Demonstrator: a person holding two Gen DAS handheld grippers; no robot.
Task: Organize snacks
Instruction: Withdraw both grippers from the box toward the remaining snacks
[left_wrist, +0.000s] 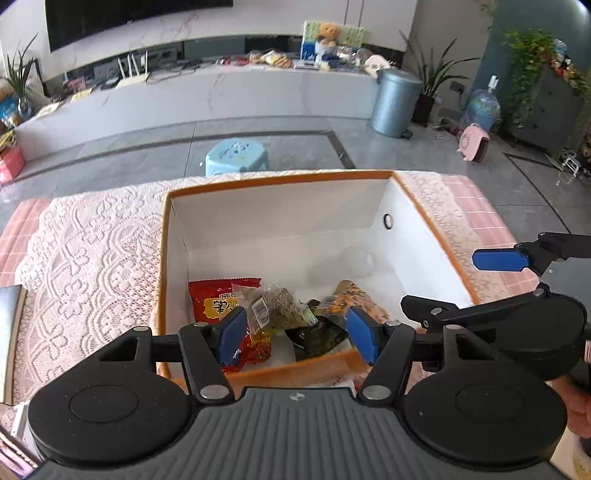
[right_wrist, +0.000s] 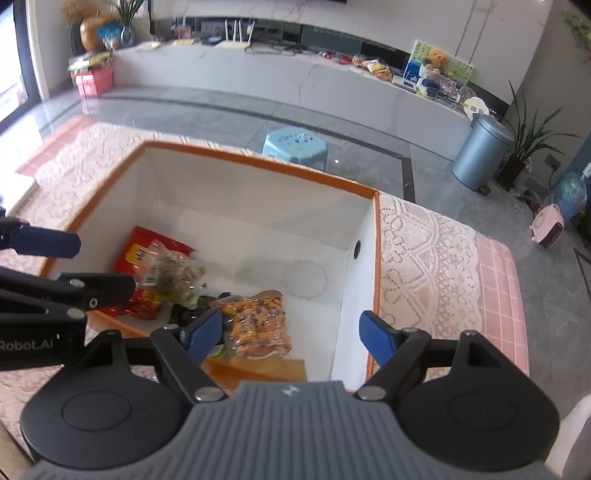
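A white box with an orange rim (left_wrist: 280, 180) (right_wrist: 258, 162) stands on the lace cloth. Inside lie a red snack packet (left_wrist: 210, 301) (right_wrist: 142, 247), a clear bag of greenish snacks (left_wrist: 275, 308) (right_wrist: 173, 275), a dark packet (left_wrist: 321, 334) (right_wrist: 184, 314) and an orange snack bag (left_wrist: 364, 299) (right_wrist: 260, 323). My left gripper (left_wrist: 301, 334) hovers open above the box's near edge, nothing between its blue pads. My right gripper (right_wrist: 291, 334) is also open and empty over the box's near right part. Each gripper shows at the side of the other's view.
A pink lace tablecloth (left_wrist: 92, 258) (right_wrist: 424, 258) covers the table around the box. Beyond the table edge are a light blue stool (left_wrist: 236, 155) (right_wrist: 295, 142), a grey bin (left_wrist: 395, 103) (right_wrist: 480, 155) and a long white counter (left_wrist: 207, 96).
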